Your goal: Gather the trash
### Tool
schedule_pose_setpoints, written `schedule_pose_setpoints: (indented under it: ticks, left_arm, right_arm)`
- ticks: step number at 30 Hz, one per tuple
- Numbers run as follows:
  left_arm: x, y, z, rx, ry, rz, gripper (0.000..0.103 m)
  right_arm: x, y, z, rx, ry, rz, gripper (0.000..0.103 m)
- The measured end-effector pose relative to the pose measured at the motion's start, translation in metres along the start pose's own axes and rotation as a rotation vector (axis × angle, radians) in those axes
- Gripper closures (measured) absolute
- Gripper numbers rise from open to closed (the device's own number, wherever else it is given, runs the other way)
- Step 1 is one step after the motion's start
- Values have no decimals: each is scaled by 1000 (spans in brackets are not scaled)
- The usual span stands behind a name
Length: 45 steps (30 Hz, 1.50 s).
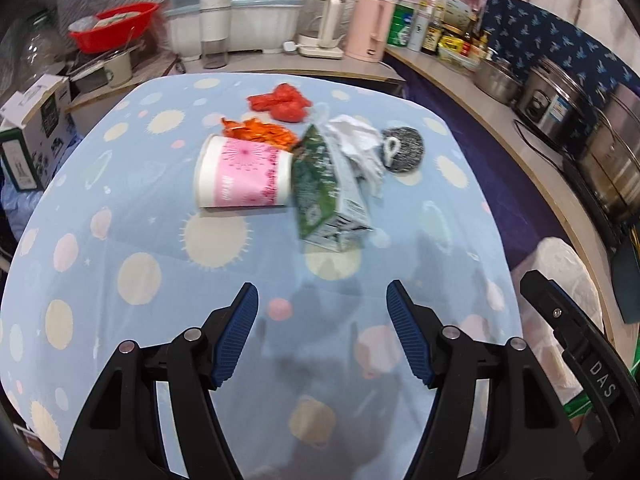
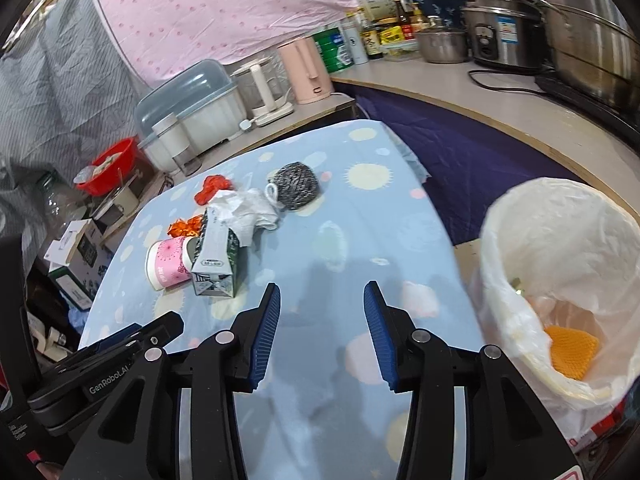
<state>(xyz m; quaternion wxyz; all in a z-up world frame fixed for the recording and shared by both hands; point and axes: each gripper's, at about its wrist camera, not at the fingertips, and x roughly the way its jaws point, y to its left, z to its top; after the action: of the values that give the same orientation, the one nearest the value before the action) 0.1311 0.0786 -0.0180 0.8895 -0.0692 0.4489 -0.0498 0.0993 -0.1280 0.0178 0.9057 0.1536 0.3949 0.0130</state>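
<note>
Trash lies in a cluster on the blue dotted tablecloth: a pink-and-white paper cup on its side, a green carton, crumpled white paper, a steel scourer, an orange wrapper and a red wad. My left gripper is open above the cloth, short of the carton, nothing between its fingers. My right gripper is open too, holding nothing, with the carton and cup to its left. A white-lined bin holding an orange piece stands at the right.
A counter behind the table carries a dish rack, kettles, bottles and metal pots. A red basin and cardboard boxes sit at the left. The other gripper's black body shows at the right edge.
</note>
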Motion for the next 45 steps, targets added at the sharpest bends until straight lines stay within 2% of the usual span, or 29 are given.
schedule_pose_setpoints:
  ticks: [7, 9, 15, 21, 29, 32, 34, 36, 37, 40, 45]
  left_arm:
    - [15, 44, 21, -92, -10, 34, 20]
    - [20, 57, 28, -119, -12, 39, 19]
    - [39, 84, 50, -153, -18, 59, 19]
    - [61, 95, 68, -153, -13, 51, 19]
    - [80, 98, 79, -156, 2, 4, 21]
    - [84, 97, 81, -147, 15, -22, 33]
    - [86, 96, 81, -147, 25, -48, 43]
    - [85, 94, 81, -146, 25, -71, 53]
    - [83, 93, 80, -143, 25, -79, 60]
    - [74, 88, 78, -128, 9, -87, 71]
    - [56, 81, 70, -104, -8, -97, 83]
  right_arm:
    - [40, 30, 22, -49, 22, 37, 53]
    - [54, 37, 29, -52, 32, 50, 52]
    - [95, 57, 52, -51, 54, 85, 47]
    - [134, 78, 66, -71, 80, 103, 47]
    - [167, 90, 73, -79, 109, 110, 48]
    - [171, 93, 73, -91, 120, 112, 67]
    - [171, 93, 72, -94, 127, 114, 88]
    - [167, 92, 71, -98, 124, 112, 97]
    - [163, 91, 70, -95, 115, 112, 97]
    - [145, 87, 68, -85, 87, 114, 99]
    - [108, 80, 63, -71, 41, 124, 99]
